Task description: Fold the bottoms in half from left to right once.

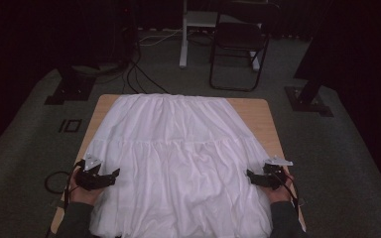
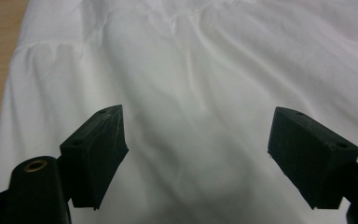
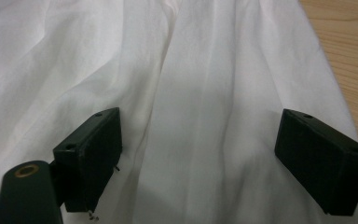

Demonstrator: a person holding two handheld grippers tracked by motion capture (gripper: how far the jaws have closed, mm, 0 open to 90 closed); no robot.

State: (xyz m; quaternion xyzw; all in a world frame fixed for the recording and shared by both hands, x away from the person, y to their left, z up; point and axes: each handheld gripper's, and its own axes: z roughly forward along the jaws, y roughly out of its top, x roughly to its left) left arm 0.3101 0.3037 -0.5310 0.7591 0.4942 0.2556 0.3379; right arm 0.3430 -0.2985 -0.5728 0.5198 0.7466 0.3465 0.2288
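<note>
A white tiered skirt (image 1: pixel 176 158) lies spread flat over the wooden table (image 1: pixel 265 119), waistband at the far edge and hem toward the person. My left gripper (image 1: pixel 110 177) hovers over the skirt's left edge near the hem, jaws wide apart. The left gripper view has bare white fabric (image 2: pixel 196 107) between the two black pads, with nothing pinched. My right gripper (image 1: pixel 252 176) sits at the skirt's right edge at the same depth, jaws also wide apart. In the right gripper view, creased cloth (image 3: pixel 200 112) lies below the pads and table wood (image 3: pixel 349 51) shows at the right.
A folding chair (image 1: pixel 238 47) and a white stand leg (image 1: pixel 183 34) are on the grey floor beyond the table. Black cables (image 1: pixel 139 74) trail on the floor at the back left. The skirt's hem hangs over the table's near edge.
</note>
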